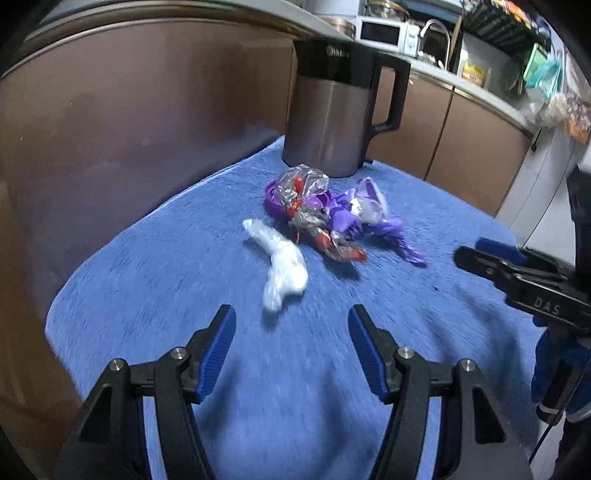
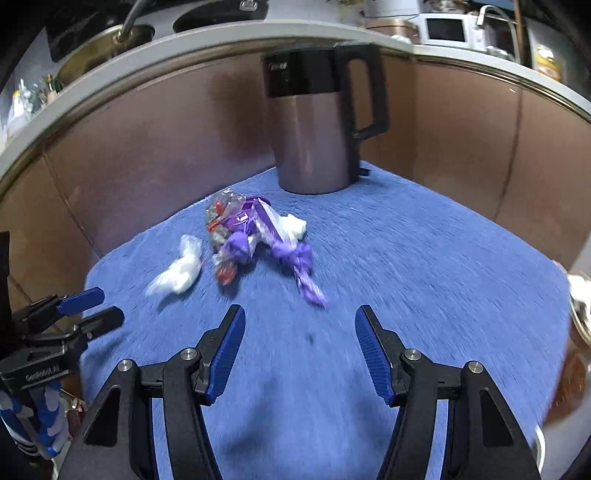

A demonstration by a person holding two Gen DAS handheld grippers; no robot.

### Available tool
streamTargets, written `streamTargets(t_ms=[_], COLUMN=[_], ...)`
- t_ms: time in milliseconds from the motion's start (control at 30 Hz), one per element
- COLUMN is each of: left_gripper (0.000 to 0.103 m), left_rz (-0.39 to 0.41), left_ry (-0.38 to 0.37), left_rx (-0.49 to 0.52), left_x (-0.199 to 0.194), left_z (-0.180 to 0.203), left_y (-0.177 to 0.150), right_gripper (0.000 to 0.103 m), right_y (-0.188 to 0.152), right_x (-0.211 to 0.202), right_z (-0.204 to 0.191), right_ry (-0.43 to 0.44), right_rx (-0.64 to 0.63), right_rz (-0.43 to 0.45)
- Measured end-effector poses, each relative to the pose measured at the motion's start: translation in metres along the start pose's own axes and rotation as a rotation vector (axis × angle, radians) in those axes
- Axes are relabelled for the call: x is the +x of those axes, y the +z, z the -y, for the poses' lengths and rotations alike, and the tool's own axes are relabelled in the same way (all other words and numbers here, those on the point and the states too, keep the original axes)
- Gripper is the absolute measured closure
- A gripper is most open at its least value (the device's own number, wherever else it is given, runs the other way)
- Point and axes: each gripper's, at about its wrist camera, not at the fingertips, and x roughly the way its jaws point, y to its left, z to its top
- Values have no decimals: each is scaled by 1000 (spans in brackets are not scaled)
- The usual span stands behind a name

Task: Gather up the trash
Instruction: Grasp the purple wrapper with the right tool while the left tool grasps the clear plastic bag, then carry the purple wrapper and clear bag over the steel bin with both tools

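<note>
A heap of trash lies on a blue fuzzy cloth (image 1: pixel 184 236): a white crumpled plastic wad (image 1: pixel 284 269), a clear wrapper with red bits (image 1: pixel 303 188) and a purple wrapper (image 1: pixel 373 218). My left gripper (image 1: pixel 291 325) is open and empty, just short of the white wad. In the right wrist view the white wad (image 2: pixel 181 271), clear wrapper (image 2: pixel 223 218) and purple wrapper (image 2: pixel 291 254) lie ahead of my open, empty right gripper (image 2: pixel 301 325). The right gripper also shows in the left wrist view (image 1: pixel 476 253), and the left one in the right wrist view (image 2: pixel 107 306).
A grey kettle with black top and handle (image 1: pixel 332 110) stands behind the trash at the cloth's far edge. Brown cabinet fronts (image 1: pixel 129 103) close off the back and left. A counter with a microwave (image 1: pixel 380 33) runs above. A metal bowl's rim (image 2: pixel 578 314) sits at the right.
</note>
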Motion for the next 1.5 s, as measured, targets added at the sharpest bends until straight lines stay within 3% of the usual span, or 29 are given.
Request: streamTargets(t_ms=[200, 367, 433, 467, 500, 600, 833, 1033, 1500], left_gripper=[42, 42, 51, 59, 65, 73, 75, 75, 75], left_rz=[-51, -81, -91, -93, -93, -91, -48, -6, 66], left_ry=[47, 33, 27, 26, 27, 30, -10, -11, -32], left_rx=[22, -7, -15, -17, -20, -21, -20, 30, 194], left_x=[57, 78, 82, 83, 82, 81, 40, -9, -105], left_z=[-1, -6, -7, -7, -8, -8, 0, 26, 109], left_y=[22, 23, 24, 24, 24, 23, 1, -25, -88], right_gripper=[41, 41, 42, 49, 62, 67, 68, 68, 68], right_y=[27, 40, 43, 44, 44, 41, 21, -17, -90], right_x=[64, 95, 105, 107, 108, 105, 69, 8, -104], right_z=[-1, -4, -6, -6, -7, -10, -11, -8, -1], right_ry=[16, 34, 43, 49, 51, 59, 99, 134, 80], right_rx=[-25, -43, -50, -51, -57, -74, -70, 1, 91], right_rz=[-41, -55, -67, -72, -76, -100, -103, -69, -40])
